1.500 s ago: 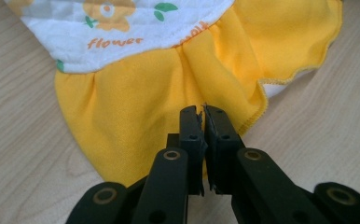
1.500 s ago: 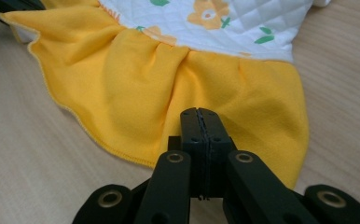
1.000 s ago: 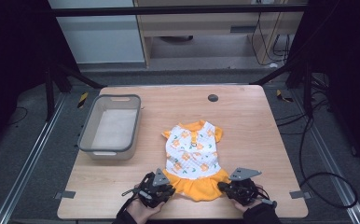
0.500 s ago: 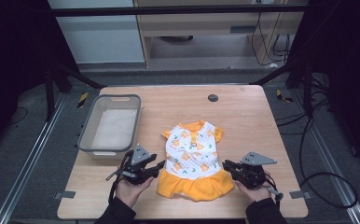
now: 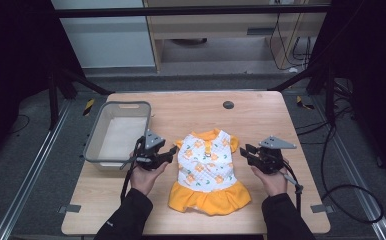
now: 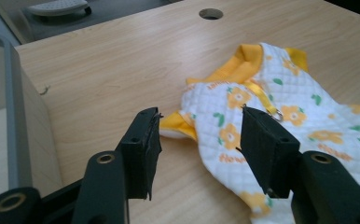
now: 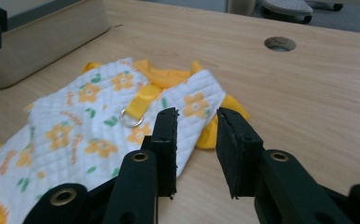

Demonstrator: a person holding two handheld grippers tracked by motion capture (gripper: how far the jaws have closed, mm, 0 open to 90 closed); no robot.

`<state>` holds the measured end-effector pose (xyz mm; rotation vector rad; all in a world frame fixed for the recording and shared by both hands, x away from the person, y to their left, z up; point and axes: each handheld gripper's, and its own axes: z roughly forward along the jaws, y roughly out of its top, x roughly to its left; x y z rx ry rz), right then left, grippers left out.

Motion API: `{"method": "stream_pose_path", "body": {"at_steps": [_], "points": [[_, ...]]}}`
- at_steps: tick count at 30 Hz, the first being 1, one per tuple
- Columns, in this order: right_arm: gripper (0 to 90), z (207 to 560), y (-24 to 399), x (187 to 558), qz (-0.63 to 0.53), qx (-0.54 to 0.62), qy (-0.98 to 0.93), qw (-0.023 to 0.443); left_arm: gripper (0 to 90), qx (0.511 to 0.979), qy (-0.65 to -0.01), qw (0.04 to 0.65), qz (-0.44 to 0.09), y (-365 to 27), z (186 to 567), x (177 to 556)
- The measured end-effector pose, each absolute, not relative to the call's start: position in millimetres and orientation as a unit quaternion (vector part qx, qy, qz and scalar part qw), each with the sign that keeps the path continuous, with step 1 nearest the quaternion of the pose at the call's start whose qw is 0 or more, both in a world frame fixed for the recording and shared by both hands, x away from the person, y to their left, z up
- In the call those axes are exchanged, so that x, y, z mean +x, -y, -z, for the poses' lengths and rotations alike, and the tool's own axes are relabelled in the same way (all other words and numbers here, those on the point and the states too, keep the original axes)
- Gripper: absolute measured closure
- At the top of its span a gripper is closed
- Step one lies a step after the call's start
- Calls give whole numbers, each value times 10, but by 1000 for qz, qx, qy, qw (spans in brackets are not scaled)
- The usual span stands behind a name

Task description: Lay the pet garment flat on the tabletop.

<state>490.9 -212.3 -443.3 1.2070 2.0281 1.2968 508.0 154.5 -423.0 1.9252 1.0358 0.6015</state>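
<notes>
A small pet dress (image 5: 207, 170) is laid flat near the front middle of the desk (image 5: 261, 112), collar toward the far edge and skirt toward the person, presumably so that its shape can be worked from both sides. The bodice is of white quilted cloth printed with orange flowers and green leaves, trimmed in plain orange at the collar and short sleeves; an orange webbing strap with a small metal ring (image 7: 131, 118) is stitched down its middle, and a gathered orange frill forms the hem.

The left gripper (image 5: 170, 152) is held just off the dress's left sleeve, its jaws standing wide with nothing between them (they have just been opening). The right gripper (image 5: 245, 150) is held just beside the right sleeve, jaws parted more narrowly, also just opened and empty. Both seem poised level with the sleeves, as if those were to be taken next.

A grey, rounded-cornered plastic bin (image 5: 101, 131) with a pale interior stands at the desk's left, apart from the dress. A round cable hole (image 5: 228, 104) is set in the light wood-grain top.
</notes>
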Motion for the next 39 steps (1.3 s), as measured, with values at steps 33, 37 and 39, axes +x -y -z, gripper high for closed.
{"method": "stream_pose_path", "body": {"at_steps": [33,37,39], "points": [[591,4975,1962,5895,-383,482,-757,220,512,794,-471,333,-194,-1300,4832,5870],[621,5055,1942,5905,-377,483,-761,212,543,794,-475,331,-186,-1288,4891,5886],[656,5062,1933,5906,-376,483,-762,212,568,798,-473,326,-185,-1283,4912,5884]]}}
